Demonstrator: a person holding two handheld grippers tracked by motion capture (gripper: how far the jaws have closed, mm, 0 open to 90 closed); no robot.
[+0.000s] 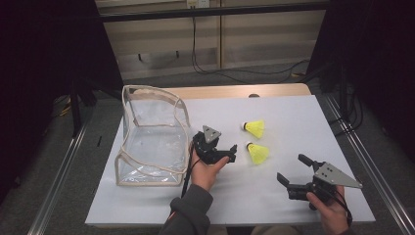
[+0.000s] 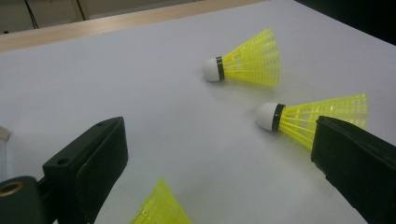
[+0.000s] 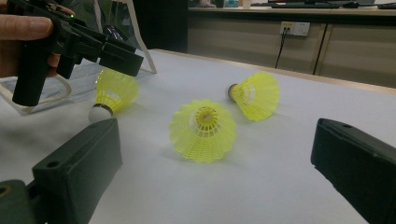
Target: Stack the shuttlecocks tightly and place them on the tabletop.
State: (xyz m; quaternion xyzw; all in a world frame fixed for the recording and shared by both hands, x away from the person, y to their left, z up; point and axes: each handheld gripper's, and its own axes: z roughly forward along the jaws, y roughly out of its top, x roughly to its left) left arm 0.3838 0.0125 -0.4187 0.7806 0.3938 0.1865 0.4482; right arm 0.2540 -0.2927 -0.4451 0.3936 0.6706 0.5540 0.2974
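My left gripper [image 1: 219, 152] hangs just above the table [image 1: 293, 196] with its jaws spread apart and gripping nothing. A yellow shuttlecock [image 2: 161, 207] lies right under them; in the left gripper view its mesh skirt pokes up between my jaws, and in the right gripper view [image 3: 113, 93] it rests white cork down on the table below that gripper. The near shuttlecock [image 1: 257, 152] lies just beyond my left jaws, and the far shuttlecock [image 1: 254, 128] a little past it, both on their sides, apart from each other. My right gripper [image 1: 292, 172] sits well off near the front right edge, jaws wide apart and bare.

The clear pouch [image 1: 147, 142] stands open at my left, close beside my left hand [image 1: 208, 171]. Open white surface stretches to the right and front.

The shuttlecocks are netted plastic cones with rounded white corks and a dark band. The pouch is glossy film with pale piping.
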